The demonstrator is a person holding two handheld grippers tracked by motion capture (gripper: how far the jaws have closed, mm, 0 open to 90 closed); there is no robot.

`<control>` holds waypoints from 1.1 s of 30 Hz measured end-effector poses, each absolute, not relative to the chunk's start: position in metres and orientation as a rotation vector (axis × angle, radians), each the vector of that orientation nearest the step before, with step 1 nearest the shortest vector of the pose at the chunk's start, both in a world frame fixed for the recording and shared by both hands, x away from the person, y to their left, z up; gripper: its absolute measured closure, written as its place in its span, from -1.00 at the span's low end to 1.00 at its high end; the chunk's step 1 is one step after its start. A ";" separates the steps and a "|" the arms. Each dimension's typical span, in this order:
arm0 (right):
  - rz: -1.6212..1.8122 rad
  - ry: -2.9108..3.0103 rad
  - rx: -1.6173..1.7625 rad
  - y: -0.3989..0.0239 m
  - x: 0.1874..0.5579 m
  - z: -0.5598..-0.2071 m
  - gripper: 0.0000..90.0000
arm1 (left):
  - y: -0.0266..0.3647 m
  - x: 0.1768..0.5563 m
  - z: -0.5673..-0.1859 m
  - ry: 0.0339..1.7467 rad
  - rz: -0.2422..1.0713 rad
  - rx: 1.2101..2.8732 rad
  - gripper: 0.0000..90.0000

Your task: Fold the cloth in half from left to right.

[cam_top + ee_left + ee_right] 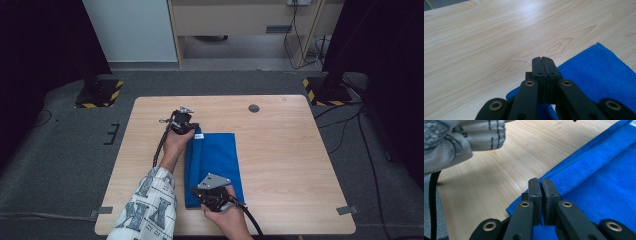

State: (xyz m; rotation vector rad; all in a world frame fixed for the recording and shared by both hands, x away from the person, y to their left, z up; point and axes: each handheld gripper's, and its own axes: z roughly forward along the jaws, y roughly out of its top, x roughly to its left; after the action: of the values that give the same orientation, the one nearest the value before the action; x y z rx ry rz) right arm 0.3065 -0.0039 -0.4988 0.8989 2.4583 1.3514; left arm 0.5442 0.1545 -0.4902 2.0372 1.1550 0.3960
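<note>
A blue towel [215, 160] lies folded into a long strip on the wooden table [285, 160], with a rolled fold along its left edge. My left gripper [192, 129] is at the towel's far left corner. In the left gripper view, that gripper [541, 60] has its jaws pressed together over the towel [599, 75] edge, and blue cloth bunches up beneath them. My right gripper [200, 192] is at the near left corner. In the right gripper view, the gripper [539, 181] is shut with a hairline gap, over the hem of the towel [599, 182].
A patterned sleeve [150, 205] crosses the table's near left part, and the same sleeve [461, 137] hangs close in the right gripper view beside a black cable [432, 202]. A round grommet hole [254, 108] sits near the far edge. Bare wood surrounds the towel.
</note>
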 end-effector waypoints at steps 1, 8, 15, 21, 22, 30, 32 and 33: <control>1.349 2.455 0.899 -0.005 0.305 -0.499 0.93 | 0.152 0.544 -0.491 1.156 0.393 2.038 0.98; 1.329 2.451 0.908 -0.018 0.305 -0.499 0.93 | 0.142 0.544 -0.496 1.144 0.380 2.048 0.98; 1.328 2.443 0.915 -0.029 0.303 -0.498 0.93 | 0.134 0.542 -0.490 1.129 0.370 2.018 0.98; 1.314 2.441 0.922 -0.038 0.303 -0.499 0.93 | 0.127 0.542 -0.490 1.121 0.360 2.009 0.98; 1.310 2.441 0.927 -0.039 0.303 -0.498 0.93 | 0.126 0.542 -0.490 1.119 0.360 2.012 0.98; 1.300 2.437 0.932 -0.049 0.302 -0.497 0.93 | 0.114 0.539 -0.488 1.104 0.363 2.003 0.98; 1.295 2.439 0.934 -0.050 0.301 -0.497 0.93 | 0.110 0.538 -0.487 1.095 0.362 2.006 0.98; 1.292 2.442 0.928 -0.051 0.300 -0.497 0.93 | 0.108 0.538 -0.486 1.092 0.363 2.008 0.98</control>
State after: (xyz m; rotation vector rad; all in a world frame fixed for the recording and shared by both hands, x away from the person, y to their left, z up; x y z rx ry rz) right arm 0.3004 -0.0512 -0.4975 0.9276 2.4417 1.2920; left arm 0.5378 0.1081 -0.4863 2.0085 1.0923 0.3632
